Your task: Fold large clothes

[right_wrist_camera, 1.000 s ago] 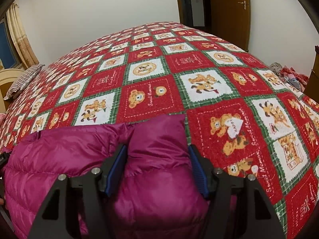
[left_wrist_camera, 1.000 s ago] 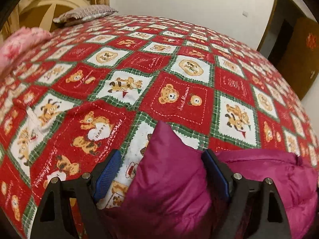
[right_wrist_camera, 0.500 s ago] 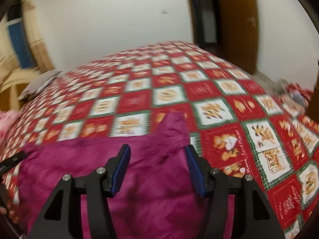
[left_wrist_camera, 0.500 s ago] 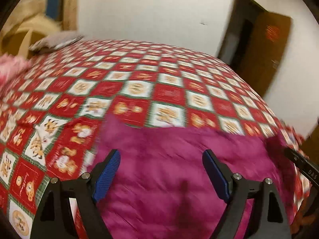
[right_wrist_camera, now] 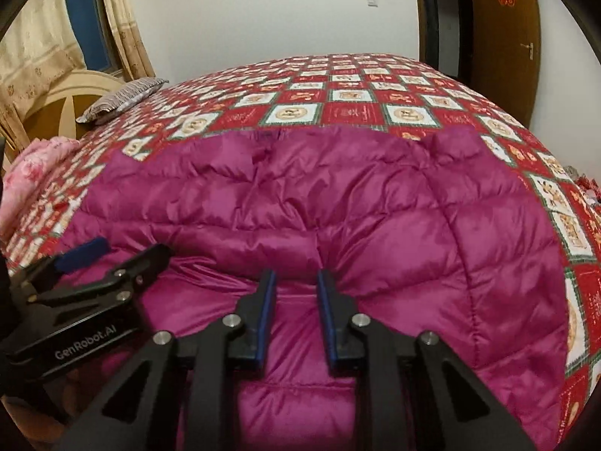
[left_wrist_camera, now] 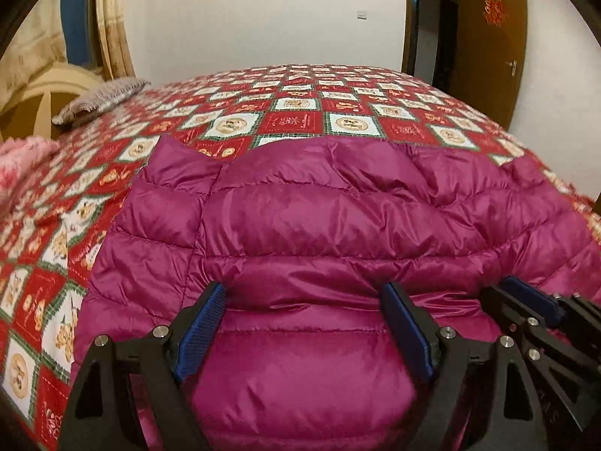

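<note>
Magenta puffer jacket (left_wrist_camera: 319, 225) fills frame centre on quilt (left_wrist_camera: 293, 112); left gripper (left_wrist_camera: 304, 327) wide open, gripping nothing. Right gripper (right_wrist_camera: 295, 312) just narrowing, jacket fold between pads, pinch unclear; slick fabric could slip out.

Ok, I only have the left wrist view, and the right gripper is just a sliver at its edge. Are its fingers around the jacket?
Observer: Yes. The right gripper has just been closing; its fingers stand narrow with a fold of the jacket between them. Whether they pinch it, I cannot tell.
Operator: And the jacket's right edge?
Observer: It lies on the quilt, with patterned squares showing all along it.
</note>
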The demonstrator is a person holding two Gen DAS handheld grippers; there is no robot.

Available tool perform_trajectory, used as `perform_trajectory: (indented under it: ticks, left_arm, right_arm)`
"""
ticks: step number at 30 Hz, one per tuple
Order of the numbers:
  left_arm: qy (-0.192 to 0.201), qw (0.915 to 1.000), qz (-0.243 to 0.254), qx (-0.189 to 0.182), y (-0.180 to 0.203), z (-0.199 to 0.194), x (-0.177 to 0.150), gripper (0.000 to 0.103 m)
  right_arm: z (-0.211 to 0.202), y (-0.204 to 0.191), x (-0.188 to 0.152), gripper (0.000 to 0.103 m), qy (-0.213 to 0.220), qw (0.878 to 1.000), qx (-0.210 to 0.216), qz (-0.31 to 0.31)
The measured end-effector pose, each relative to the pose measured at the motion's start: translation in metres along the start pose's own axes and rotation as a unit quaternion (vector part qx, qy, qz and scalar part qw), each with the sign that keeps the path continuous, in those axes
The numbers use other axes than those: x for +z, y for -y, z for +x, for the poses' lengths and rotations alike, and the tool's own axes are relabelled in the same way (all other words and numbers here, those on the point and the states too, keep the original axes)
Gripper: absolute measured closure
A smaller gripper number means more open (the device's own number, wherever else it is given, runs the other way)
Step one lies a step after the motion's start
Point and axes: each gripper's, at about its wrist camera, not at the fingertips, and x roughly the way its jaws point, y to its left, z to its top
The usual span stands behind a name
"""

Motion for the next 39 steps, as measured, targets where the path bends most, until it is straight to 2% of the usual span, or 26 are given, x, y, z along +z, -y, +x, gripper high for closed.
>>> perform_trajectory:
  ticks: [9, 12, 15, 18, 21, 24, 26, 28, 31, 36, 39]
  left_arm:
    - [-0.013, 0.9999, 0.006, 0.008, 0.002, 0.002, -0.001, 0.017]
    - [-0.019, 0.9997, 0.011, -0.014, -0.006, -0.014, 0.002, 0.017]
    - [0.014, 0.9977, -0.043, -0.051, -0.046, -0.045, 0.003, 0.017]
    - [0.027, 0.9925, -0.107, -0.052, -0.092, -0.059, -0.004, 0.017]
    - [0.023, 0.9823, -0.178, -0.054, -0.129, -0.06, -0.027, 0.017]
    - [0.003, 0.9698, -0.235, -0.065, -0.147, -0.053, -0.05, 0.017]
    - [0.001, 0.9611, -0.266, -0.076, -0.151, -0.055, -0.064, 0.017]
    - [0.007, 0.9536, -0.289, -0.086, -0.15, -0.056, -0.074, 0.017]
    - [0.011, 0.9565, -0.278, -0.088, -0.139, -0.055, -0.077, 0.017]
    - [0.001, 0.9629, -0.259, -0.075, -0.13, -0.047, -0.077, 0.017]
    - [0.0, 0.9607, -0.267, -0.075, -0.132, -0.046, -0.077, 0.017]
  right_arm:
    - [-0.002, 0.001, -0.003, 0.078, 0.009, 1.0, 0.002, 0.004]
    - [-0.003, -0.002, -0.001, 0.078, 0.001, 1.0, -0.006, -0.003]
    - [-0.016, -0.007, 0.007, 0.078, -0.009, 1.0, -0.01, -0.012]
    - [-0.046, -0.014, 0.011, 0.078, 0.028, 1.0, 0.014, -0.004]
    - [-0.061, -0.031, 0.011, 0.078, 0.046, 0.999, 0.022, -0.005]
    - [-0.044, -0.044, 0.005, 0.078, 0.027, 0.999, 0.016, -0.011]
    - [-0.02, -0.044, -0.006, 0.078, -0.009, 1.0, 0.013, 0.001]
    - [-0.011, -0.043, -0.015, 0.078, -0.006, 1.0, 0.008, 0.007]
    - [-0.01, -0.049, -0.015, 0.078, -0.008, 1.0, -0.005, -0.006]
    - [-0.007, -0.045, -0.017, 0.078, -0.005, 1.0, 0.011, 0.009]
    - [-0.01, -0.045, -0.018, 0.078, -0.001, 1.0, 0.013, 0.011]
